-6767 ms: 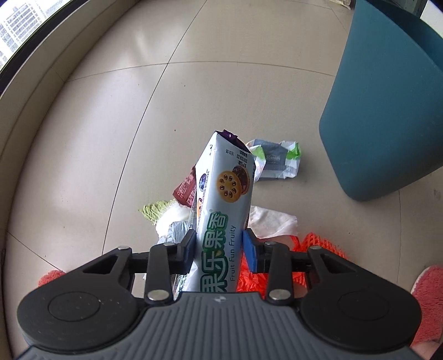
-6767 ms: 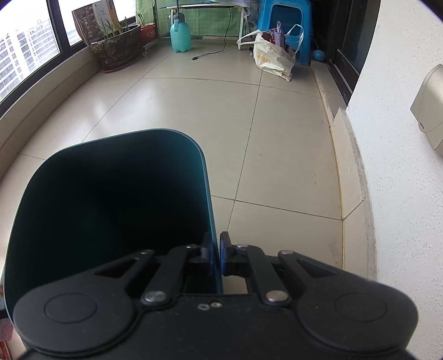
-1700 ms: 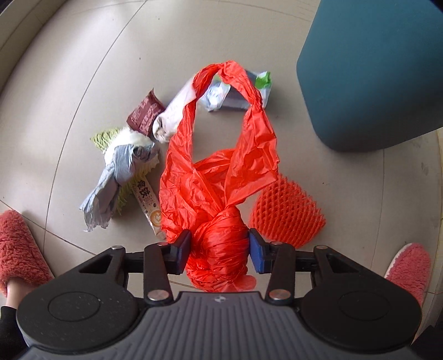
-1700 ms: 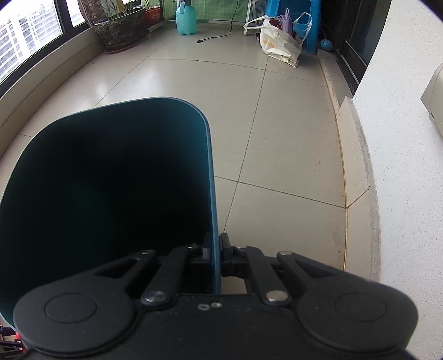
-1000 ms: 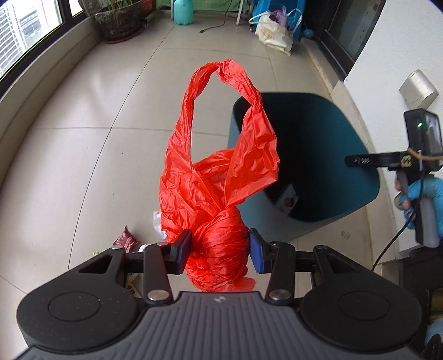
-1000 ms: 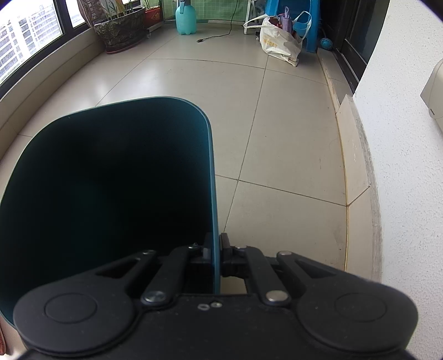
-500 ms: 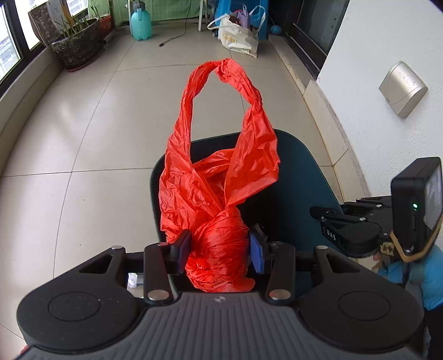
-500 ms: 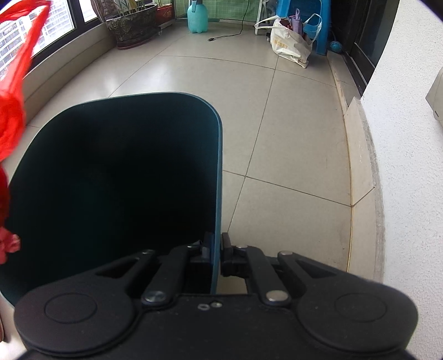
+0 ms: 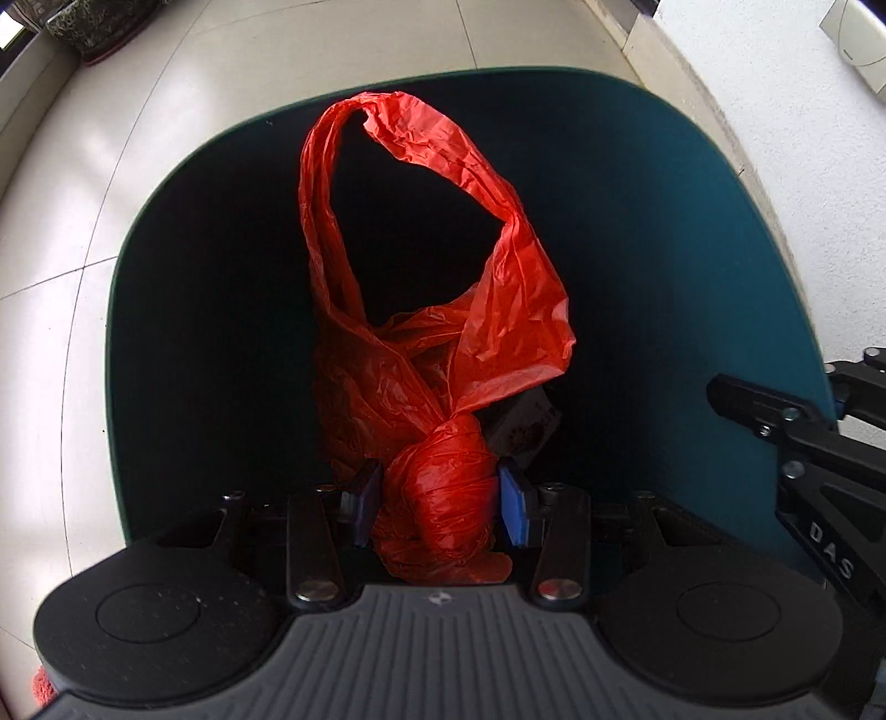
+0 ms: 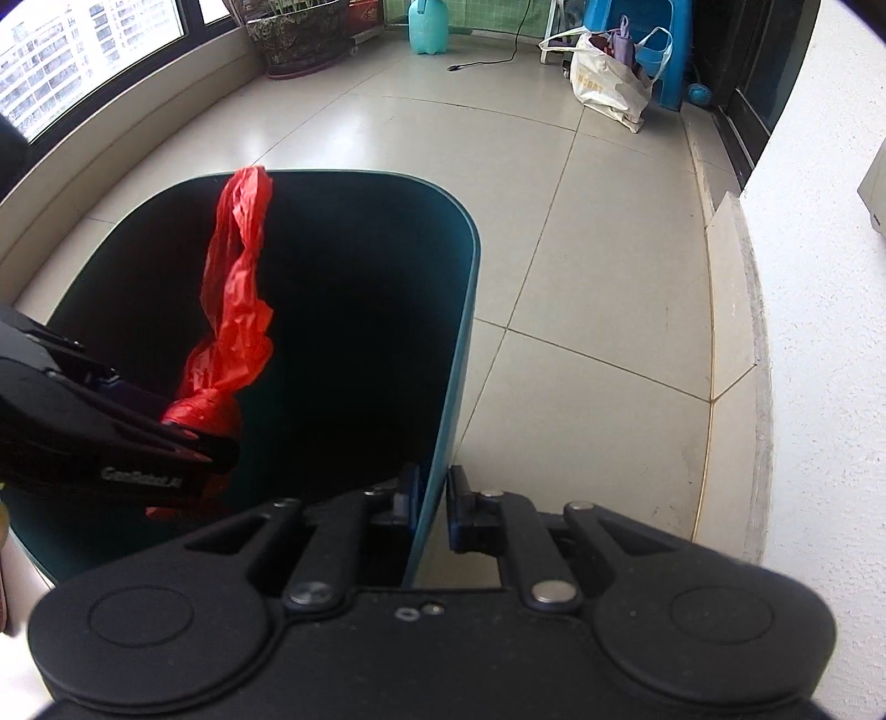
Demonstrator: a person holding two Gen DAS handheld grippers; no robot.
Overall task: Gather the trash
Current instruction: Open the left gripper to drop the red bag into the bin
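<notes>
A potted plant (image 10: 299, 33) stands by the window (image 10: 83, 61) at the far end of the tiled floor (image 10: 581, 232). Beyond it sit a teal watering jug (image 10: 427, 25), a blue stool (image 10: 659, 39) and a cream shopping bag (image 10: 606, 86) just beside the stool, near the white wall (image 10: 830, 310).

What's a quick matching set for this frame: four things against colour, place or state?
Things:
1. bag
2. bin
3. left tongs
4. planter

Descriptions:
A. teal
B. by the window
C. red
D. shut on the bag

Pairs: 1-C, 2-A, 3-D, 4-B
</notes>
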